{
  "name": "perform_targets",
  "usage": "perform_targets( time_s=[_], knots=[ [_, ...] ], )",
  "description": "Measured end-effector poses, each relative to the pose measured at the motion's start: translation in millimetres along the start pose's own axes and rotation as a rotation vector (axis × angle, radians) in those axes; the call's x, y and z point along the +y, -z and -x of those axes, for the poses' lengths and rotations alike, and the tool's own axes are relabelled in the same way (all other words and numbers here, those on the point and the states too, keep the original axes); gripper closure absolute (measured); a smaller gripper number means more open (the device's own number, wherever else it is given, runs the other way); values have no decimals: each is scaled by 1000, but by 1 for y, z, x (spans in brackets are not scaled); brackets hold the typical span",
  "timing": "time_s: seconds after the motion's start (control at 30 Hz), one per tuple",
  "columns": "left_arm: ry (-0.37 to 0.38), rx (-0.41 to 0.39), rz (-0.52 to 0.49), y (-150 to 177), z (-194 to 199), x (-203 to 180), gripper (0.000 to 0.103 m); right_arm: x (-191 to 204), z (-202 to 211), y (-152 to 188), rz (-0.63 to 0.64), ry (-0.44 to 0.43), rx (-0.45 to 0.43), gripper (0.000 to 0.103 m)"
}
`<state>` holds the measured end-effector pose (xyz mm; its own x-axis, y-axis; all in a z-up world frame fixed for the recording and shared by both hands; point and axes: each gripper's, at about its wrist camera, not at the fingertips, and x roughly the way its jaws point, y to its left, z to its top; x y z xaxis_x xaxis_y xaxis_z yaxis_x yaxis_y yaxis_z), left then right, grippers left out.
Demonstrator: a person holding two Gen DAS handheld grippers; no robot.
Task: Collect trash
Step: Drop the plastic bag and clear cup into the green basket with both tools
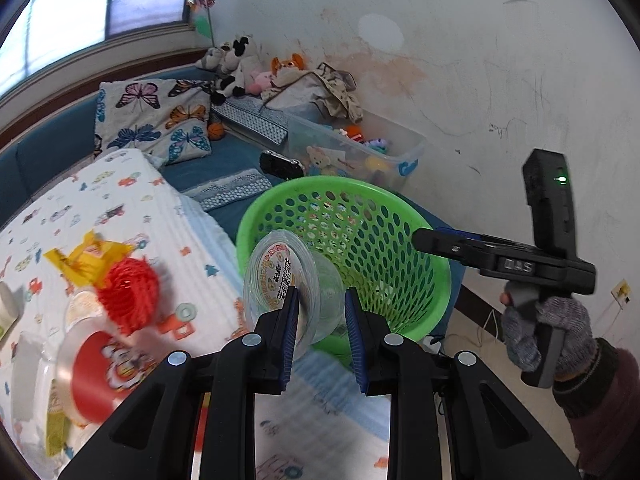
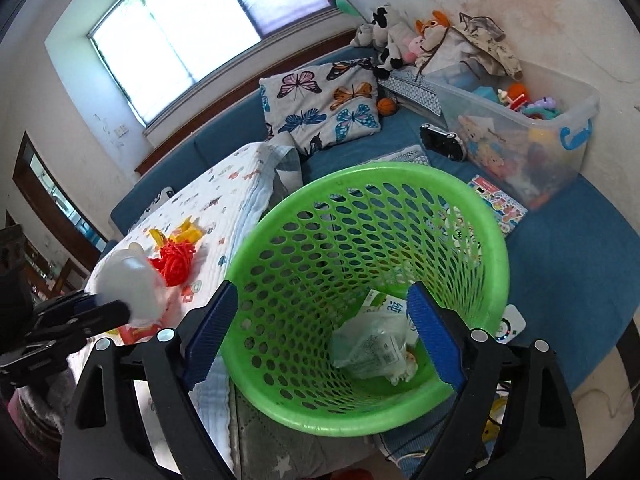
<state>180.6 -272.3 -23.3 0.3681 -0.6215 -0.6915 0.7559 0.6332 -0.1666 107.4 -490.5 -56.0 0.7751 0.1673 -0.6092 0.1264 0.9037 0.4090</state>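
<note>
Basket (image 1: pixel 344 256) is the landmark in the left wrist view: the green mesh bin sits just beyond the left gripper (image 1: pixel 322 316), whose narrowly set jaws pinch the wall of a clear plastic cup (image 1: pixel 288 288) lying on its side, mouth turned leftward. The cup hangs just short of the near rim, so the drop calls for carrying it forward over the opening. Left of the basket, a red mesh ball (image 1: pixel 130 292) and yellow wrapper (image 1: pixel 86 258) remain on the quilt. In the right wrist view, the right gripper (image 2: pixel 320 332) straddles the basket's (image 2: pixel 496 240) near rim, jaws wide, holding nothing; crumpled packaging (image 2: pixel 372 348) lies inside.
</note>
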Motion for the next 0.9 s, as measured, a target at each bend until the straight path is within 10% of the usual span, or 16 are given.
perform_targets(
  time_s=[0.9],
  knots=[
    [6, 83, -26, -10, -57, -17, 60, -9, 33, 24, -37, -8, -26, 13]
  ],
)
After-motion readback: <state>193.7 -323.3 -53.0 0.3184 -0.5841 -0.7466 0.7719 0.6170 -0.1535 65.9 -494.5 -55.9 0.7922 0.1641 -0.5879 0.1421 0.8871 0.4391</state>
